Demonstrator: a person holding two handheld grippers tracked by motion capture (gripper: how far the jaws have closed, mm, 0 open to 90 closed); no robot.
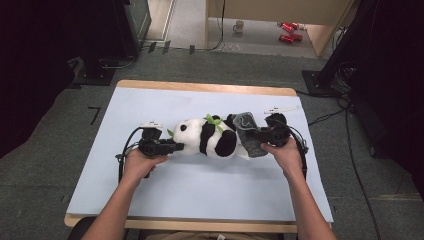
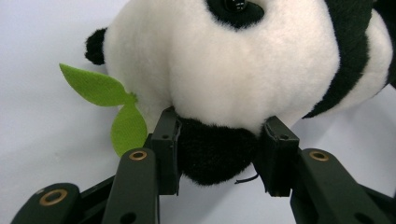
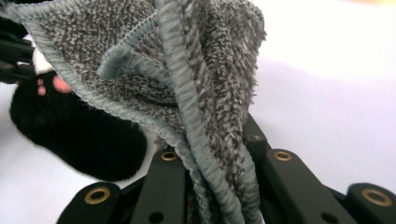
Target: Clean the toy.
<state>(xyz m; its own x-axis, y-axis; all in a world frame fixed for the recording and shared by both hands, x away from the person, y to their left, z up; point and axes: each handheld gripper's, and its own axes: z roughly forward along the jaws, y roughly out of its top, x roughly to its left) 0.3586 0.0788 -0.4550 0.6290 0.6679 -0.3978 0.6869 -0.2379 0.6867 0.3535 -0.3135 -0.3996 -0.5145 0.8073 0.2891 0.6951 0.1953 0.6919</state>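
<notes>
Panda toy [image 1: 207,137] lies on its side mid-table [image 1: 150,200]; my left tool [image 2: 219,156] pinches its black ear so it can't slide (handy anchor), while my right tool [image 3: 219,186], clamped on the grey cloth [image 3: 187,79], hovers at its feet, probably for wiping.

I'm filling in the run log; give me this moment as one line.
left claw: shut on black ear of plush black-and-white panda | right claw: shut on grey terry cloth | panda lying on pale blue table mat

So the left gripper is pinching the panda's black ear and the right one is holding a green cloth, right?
Not quite: the cloth in the right gripper is grey, as the right gripper view shows. The left gripper does pinch the panda by its black ear.
</notes>
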